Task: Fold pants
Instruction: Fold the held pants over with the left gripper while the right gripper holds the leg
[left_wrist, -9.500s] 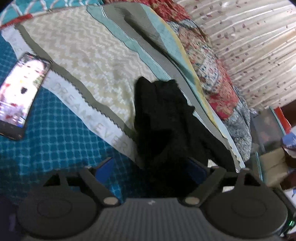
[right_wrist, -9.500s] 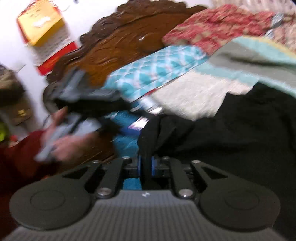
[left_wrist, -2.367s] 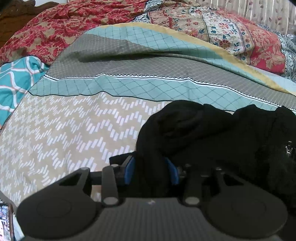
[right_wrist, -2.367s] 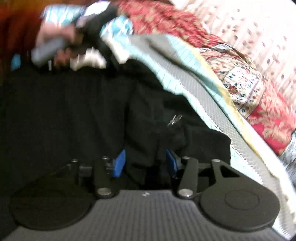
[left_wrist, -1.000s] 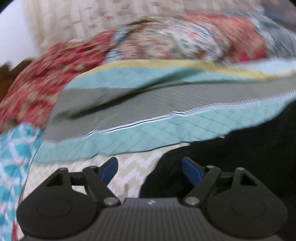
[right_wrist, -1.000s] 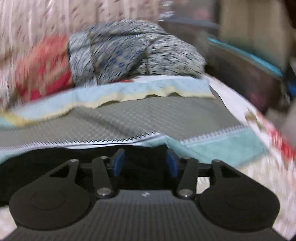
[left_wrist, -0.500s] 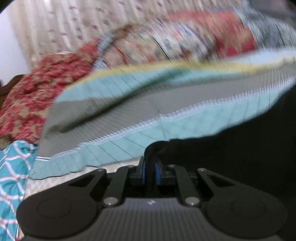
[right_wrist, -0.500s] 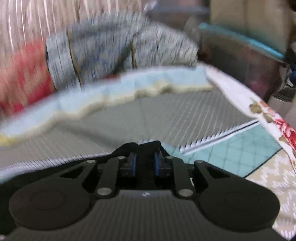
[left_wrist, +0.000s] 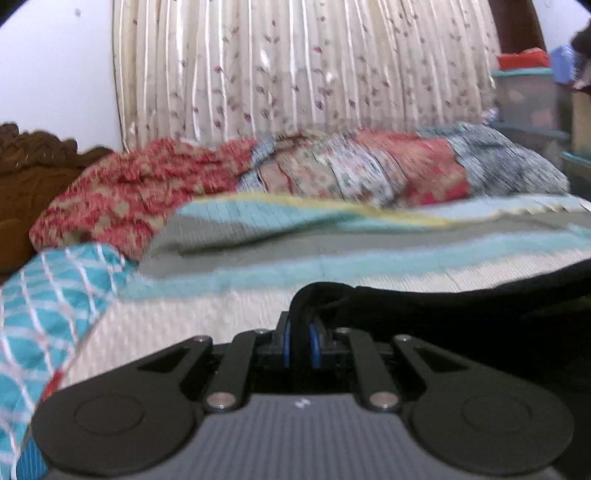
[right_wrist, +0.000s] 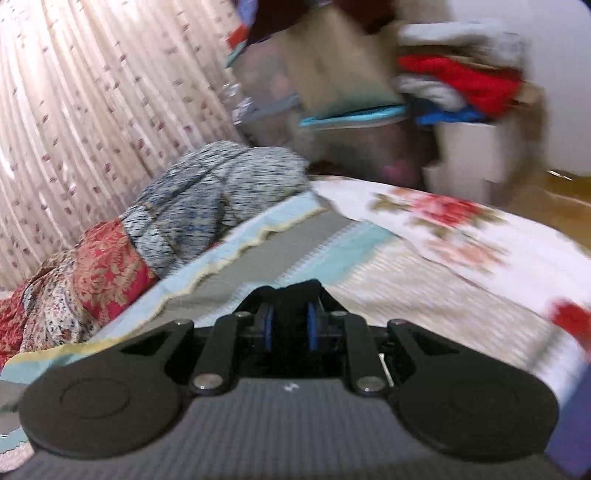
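The black pants (left_wrist: 461, 310) hang from my left gripper (left_wrist: 300, 341), which is shut on a fold of their edge; the cloth stretches off to the right above the bed. My right gripper (right_wrist: 289, 326) is shut on another bunch of the black pants (right_wrist: 291, 291), which poke up between its blue pads; the cloth below is hidden by the gripper body. Both grippers are lifted above the patterned bedspread (left_wrist: 258, 236).
The bed carries a grey, teal and cream bedspread (right_wrist: 258, 258), a teal patterned pillow (left_wrist: 48, 288) at left, and red floral and grey bedding (left_wrist: 351, 177) along the curtain. A carved headboard (left_wrist: 22, 177) stands far left. Boxes and stacked clothes (right_wrist: 424, 81) stand beyond the bed's end.
Both grippers closed on the pants' edge about half a second ago and have since risen, lifting the cloth; both views now tilt up toward the curtain and room.
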